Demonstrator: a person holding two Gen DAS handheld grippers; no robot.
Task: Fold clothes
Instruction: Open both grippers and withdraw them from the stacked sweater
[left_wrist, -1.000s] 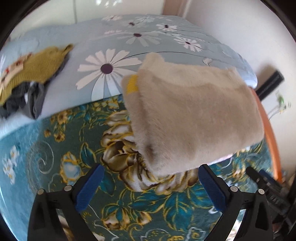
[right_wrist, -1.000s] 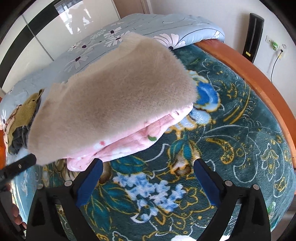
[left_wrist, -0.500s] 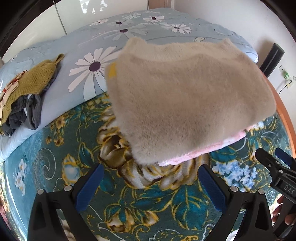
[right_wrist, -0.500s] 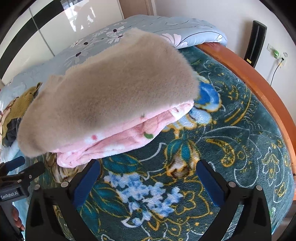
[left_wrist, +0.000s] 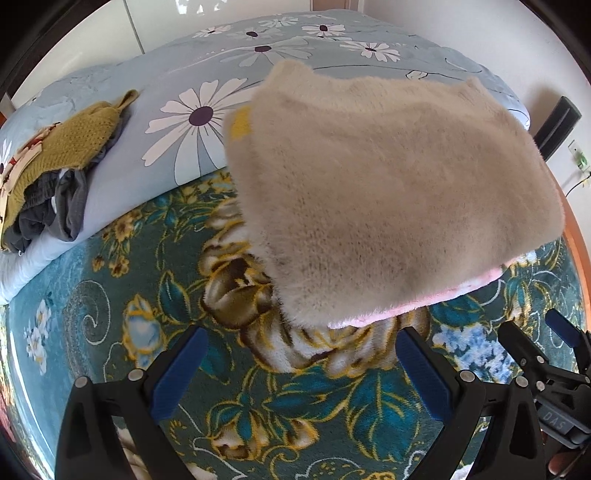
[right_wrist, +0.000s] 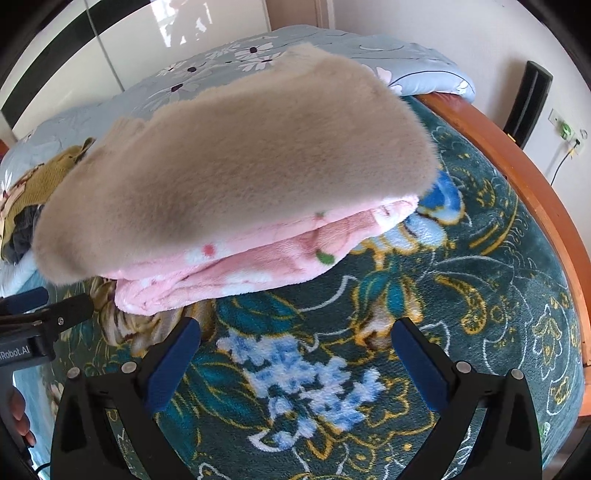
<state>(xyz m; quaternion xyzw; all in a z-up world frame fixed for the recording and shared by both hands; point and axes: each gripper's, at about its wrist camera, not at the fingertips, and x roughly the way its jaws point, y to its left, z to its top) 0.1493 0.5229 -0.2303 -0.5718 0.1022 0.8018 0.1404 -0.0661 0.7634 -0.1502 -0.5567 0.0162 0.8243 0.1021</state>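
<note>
Left gripper (left_wrist: 301, 363) is hovering low over the bed, fingers (left_wrist: 181, 369) spread wide apart, nothing between them. Right gripper (right_wrist: 295, 356) is doing the same, blue fingers (right_wrist: 417, 363) wide apart and empty. In the left wrist view the right gripper (left_wrist: 546, 365) is showing at the lower right edge; in the right wrist view the left gripper (right_wrist: 40, 314) is poking in from the left edge, with part of the hand (right_wrist: 18, 413) holding it visible below.

Both grippers are sitting over the teal floral blanket (right_wrist: 461, 295) covering the bed; same blanket (left_wrist: 122, 295) is filling the lower half of the left view.

Just beyond the fingers the folded stack is lying on the blanket, apart from both grippers. Beige fluffy garment (left_wrist: 388, 192) is lying on top, folded roughly rectangular, with a small yellow patch at its left corner. Under it a pink floral fleece garment (right_wrist: 266, 262) is folded in layers, its edge sticking out toward the right gripper; only a thin pink strip (left_wrist: 443, 295) is showing from the left side. Beige garment (right_wrist: 236, 170) is covering most of the pink one.

Behind the stack a light blue daisy-print quilt (left_wrist: 207, 114) is lying across the bed. Far left on it, a mustard knit garment (left_wrist: 66, 147) is sitting on top of crumpled grey clothes (left_wrist: 55, 206). An orange wooden bed frame (right_wrist: 517, 162) is running along the right side, with a black upright object (right_wrist: 528, 103) and a wall socket (right_wrist: 565, 129) at the wall behind it.
</note>
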